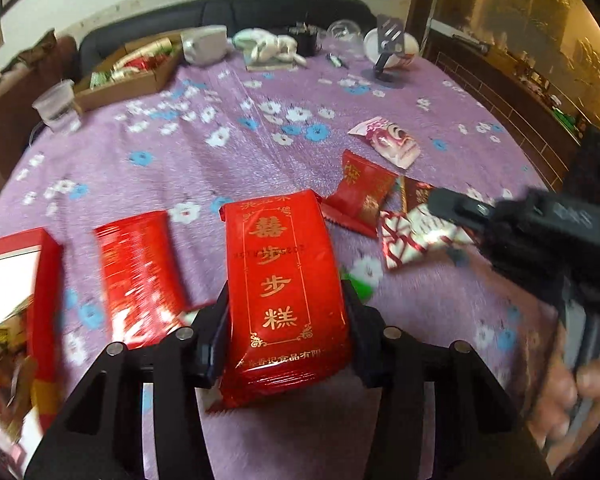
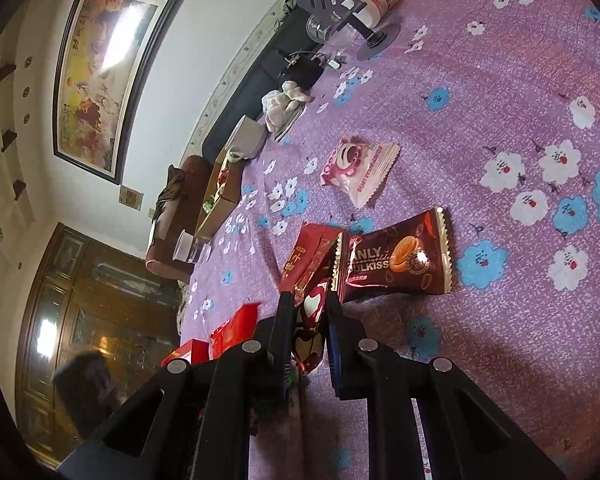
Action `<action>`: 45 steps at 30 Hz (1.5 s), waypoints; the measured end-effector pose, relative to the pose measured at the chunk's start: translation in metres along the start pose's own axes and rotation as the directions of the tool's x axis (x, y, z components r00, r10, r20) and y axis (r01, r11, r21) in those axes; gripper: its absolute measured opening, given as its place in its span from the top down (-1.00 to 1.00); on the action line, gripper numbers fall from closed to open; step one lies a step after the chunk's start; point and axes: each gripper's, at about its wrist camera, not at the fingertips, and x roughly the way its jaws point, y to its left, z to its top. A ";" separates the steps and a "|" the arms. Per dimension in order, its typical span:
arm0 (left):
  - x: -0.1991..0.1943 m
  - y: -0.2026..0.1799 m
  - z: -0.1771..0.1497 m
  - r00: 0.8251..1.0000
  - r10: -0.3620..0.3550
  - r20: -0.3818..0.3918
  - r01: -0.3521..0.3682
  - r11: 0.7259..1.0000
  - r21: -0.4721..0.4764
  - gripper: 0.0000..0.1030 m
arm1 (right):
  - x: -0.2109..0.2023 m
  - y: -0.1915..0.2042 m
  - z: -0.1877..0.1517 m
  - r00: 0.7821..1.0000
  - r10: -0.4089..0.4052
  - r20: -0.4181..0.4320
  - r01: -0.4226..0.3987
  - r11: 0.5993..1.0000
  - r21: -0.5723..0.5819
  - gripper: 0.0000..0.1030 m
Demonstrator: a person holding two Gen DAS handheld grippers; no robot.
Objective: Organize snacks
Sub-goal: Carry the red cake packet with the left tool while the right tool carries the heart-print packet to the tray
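Left gripper (image 1: 286, 312): fingers pressed on both long sides of the red cake packet (image 1: 286, 280), which lies between them on the purple flowered cloth (image 1: 220, 152), near the table's near edge
Red cake packet: foil-wrapped block with gold lettering; judged light, fairly firm inside, slick wrapper that may slide, so a grip across the middle of its long sides suits it
Right gripper (image 2: 310, 320): fingers pressed together, pinching a small red-and-white wrapped sweet (image 2: 308, 332)
Small sweet: judged very light and crinkly; held by its body, not its twisted end
Brown biscuit packet (image 2: 396, 260): flat on the cloth just beyond the right fingers, touching a red packet (image 2: 312, 256); likely brittle inside, so take it gently by the sides
Pink bear packet (image 2: 358, 168): lies apart, further toward the table's middle; soft, puffy
Red box (image 1: 44, 280): at the near left edge, open
Cardboard tray (image 1: 128, 76): at the far left corner, holding more snacks
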 end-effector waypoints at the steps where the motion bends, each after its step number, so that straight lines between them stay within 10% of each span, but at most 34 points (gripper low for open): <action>1: -0.006 0.002 -0.004 1.000 0.007 0.010 -0.007 1.000 0.004 0.09 | 0.001 0.000 0.000 1.000 0.004 -0.005 -0.004 1.000 0.001 0.70; 22: -0.115 0.089 -0.090 0.970 0.153 0.188 -0.130 0.983 -0.133 0.09 | -0.007 0.015 -0.008 0.994 0.111 0.026 -0.109 0.992 -0.060 0.70; 37: -0.149 0.144 -0.111 0.918 0.285 0.276 -0.227 0.948 -0.225 0.08 | -0.014 0.019 -0.014 0.994 0.084 0.076 -0.077 0.993 -0.093 0.70; 45: -0.152 0.171 -0.123 0.909 0.320 0.268 -0.251 0.932 -0.261 0.08 | -0.008 0.045 -0.038 0.975 0.219 0.036 -0.216 0.974 -0.068 0.71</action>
